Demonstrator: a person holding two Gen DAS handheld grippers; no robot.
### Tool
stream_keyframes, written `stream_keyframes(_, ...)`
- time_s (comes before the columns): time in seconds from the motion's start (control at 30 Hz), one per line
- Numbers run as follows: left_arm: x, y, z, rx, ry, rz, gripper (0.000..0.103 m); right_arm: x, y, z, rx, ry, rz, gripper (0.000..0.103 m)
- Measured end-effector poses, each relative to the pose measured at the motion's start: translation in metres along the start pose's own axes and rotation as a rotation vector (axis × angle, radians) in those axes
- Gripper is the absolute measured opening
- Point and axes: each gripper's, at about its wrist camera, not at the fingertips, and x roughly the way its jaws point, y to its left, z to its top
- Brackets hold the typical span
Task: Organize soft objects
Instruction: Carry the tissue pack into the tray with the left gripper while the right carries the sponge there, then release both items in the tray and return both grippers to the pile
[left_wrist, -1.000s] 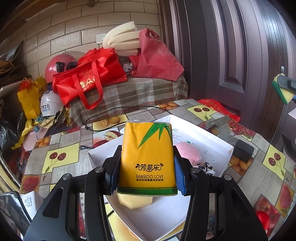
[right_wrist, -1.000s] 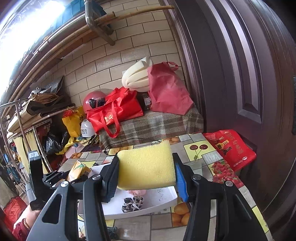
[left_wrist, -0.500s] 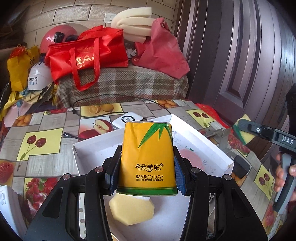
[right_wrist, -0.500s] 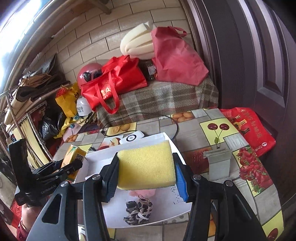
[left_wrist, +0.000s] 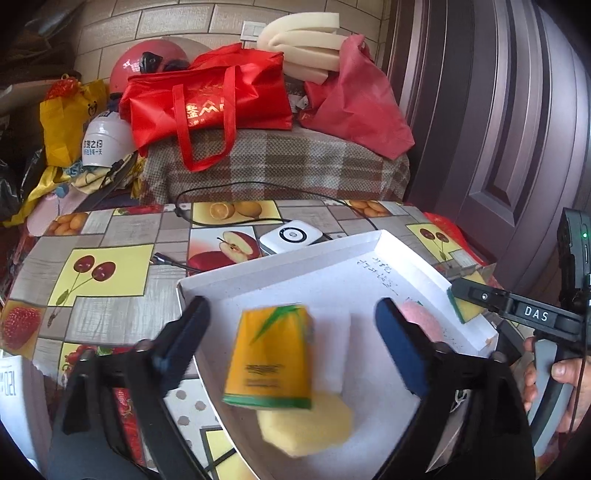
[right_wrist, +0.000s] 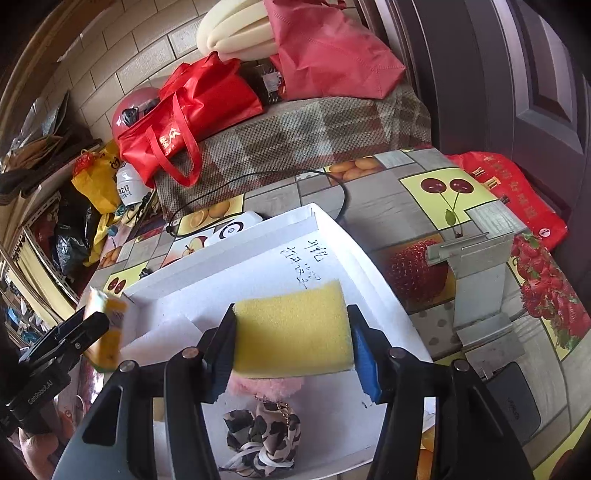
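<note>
The jaws of the left gripper (left_wrist: 291, 328) are spread wide, having just been opening, and nothing is pressed by their blue pads. Between them, clear of both pads and motion-blurred, a yellow tissue pack (left_wrist: 269, 356) printed with green bamboo leaves is seen tilted over a pale yellow sponge piece (left_wrist: 306, 428) lying at the lower centre of the left wrist frame. Both are framed by the white cardboard tray (left_wrist: 295, 258), which carries handwriting near its far right corner. A pink fluffy item (left_wrist: 421, 319) is partly hidden behind the right-hand jaw.

The jaws of the right gripper (right_wrist: 291, 334) have just been opening as well; the yellow sponge (right_wrist: 291, 328) is still seen between them, with both blue pads at its sides, though whether it is still squeezed cannot be told. Directly below it, pink fluff (right_wrist: 266, 386) and a leopard-print scrunchie (right_wrist: 262, 432) are seen on the tray floor at the lower centre.

Outside the tray, a white round-buttoned device (left_wrist: 290, 236) with a black cable is placed on the fruit-patterned tablecloth (left_wrist: 110, 273). Further back, a red tote bag (left_wrist: 207, 103) and a rolled cream foam pad (left_wrist: 303, 37) are piled on a checked cloth at the top of the frame.
</note>
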Motion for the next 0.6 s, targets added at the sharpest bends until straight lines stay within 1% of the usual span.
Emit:
stream_keyframes(0.03, -0.003, 0.001, 0.001, -0.002, -0.018, 0.011, 0.103, 0.001, -0.001, 0.001, 0.009, -0.001, 0.013, 0.072)
stream_keyframes(0.07, -0.005, 0.002, 0.002, -0.006, -0.026, 0.025, 0.103, 0.000, -0.002, 0.002, 0.017, -0.007, 0.022, 0.090)
stream_keyframes(0.1, -0.007, 0.003, 0.003, -0.010, -0.035, 0.033, 0.103, -0.003, -0.003, 0.002, 0.021, -0.017, 0.021, 0.099)
stream_keyframes(0.13, -0.009, 0.004, 0.004, -0.012, -0.047, 0.042, 0.103, -0.005, -0.003, 0.002, 0.021, -0.027, 0.015, 0.103)
stream_keyframes(0.2, -0.012, 0.004, 0.005, -0.004, -0.064, 0.082, 0.103, -0.011, -0.004, 0.002, 0.024, -0.043, 0.011, 0.103)
stream_keyframes(0.27, -0.015, 0.006, 0.005, 0.002, -0.076, 0.106, 0.103, -0.017, -0.006, 0.001, 0.029, -0.061, 0.012, 0.103)
stream_keyframes(0.4, -0.019, 0.008, 0.006, 0.001, -0.086, 0.115, 0.103, -0.030, -0.006, -0.003, 0.030, -0.089, 0.025, 0.103)
stream_keyframes(0.5, -0.022, 0.005, 0.006, 0.023, -0.089, 0.125, 0.103, -0.043, -0.003, -0.009, 0.025, -0.109, 0.043, 0.103)
stream_keyframes(0.6, -0.028, 0.001, 0.007, 0.048, -0.108, 0.142, 0.103, -0.067, -0.001, -0.023, 0.006, -0.162, 0.072, 0.103)
